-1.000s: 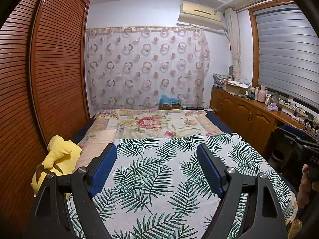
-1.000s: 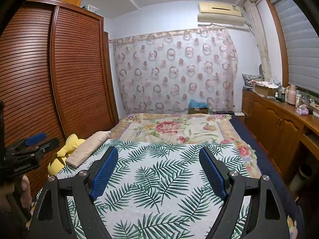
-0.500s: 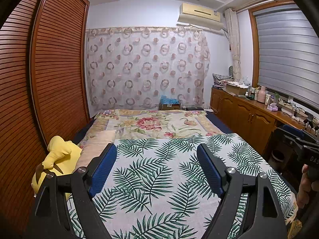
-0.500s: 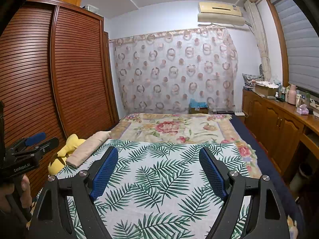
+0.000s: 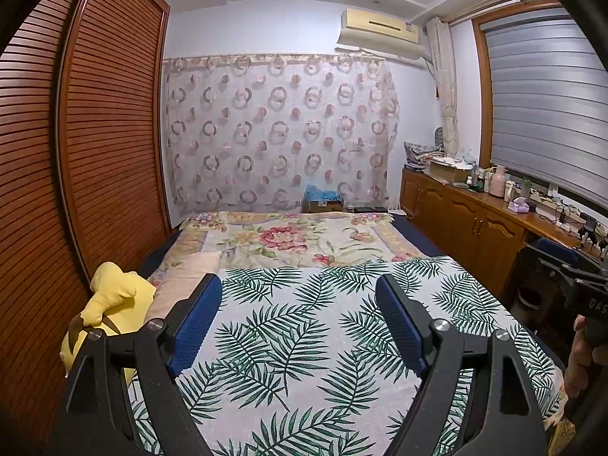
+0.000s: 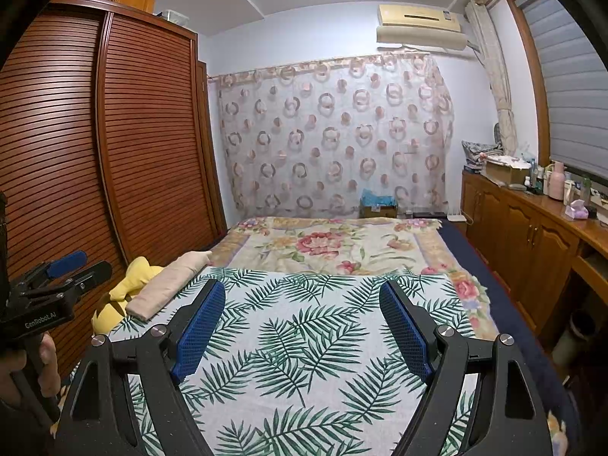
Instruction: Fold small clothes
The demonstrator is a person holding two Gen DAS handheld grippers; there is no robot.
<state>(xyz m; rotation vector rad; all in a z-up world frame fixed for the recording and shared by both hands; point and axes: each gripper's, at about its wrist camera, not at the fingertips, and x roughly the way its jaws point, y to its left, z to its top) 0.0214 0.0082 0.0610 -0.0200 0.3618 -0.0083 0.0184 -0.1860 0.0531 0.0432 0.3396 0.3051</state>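
Clothes for folding are not clearly showing in either view; the nearest candidate is a folded beige cloth (image 6: 167,285) that is lying at the left edge of the bed (image 5: 421,245), touching a yellow plush toy (image 5: 110,307) beside the slatted wooden wardrobe (image 5: 95,133), and whether that cloth is a garment I cannot tell. A palm-leaf sheet (image 5: 304,326) is covering the near part of the bed, and a floral blanket (image 6: 334,243) is lying beyond it toward the ring-patterned curtain (image 5: 281,133). The left gripper (image 5: 298,323) is hovering above the leaf sheet with its jaws standing wide apart, and nothing is sitting between its blue pads (image 5: 195,326). The right gripper (image 6: 302,328) is hovering over the same sheet in the same way, its jaws spread wide and gripping nothing. In the right wrist view the left gripper is appearing at the left edge, held in the person's left hand (image 6: 26,372); in the left wrist view the right hand (image 5: 579,357) is showing at the right edge under the other tool. Along the right wall a wooden bench (image 6: 532,243) is carrying bottles and boxes, too small to tell apart, under a grey window blind (image 5: 547,106). An air conditioner (image 5: 380,32) is hanging above the curtain.
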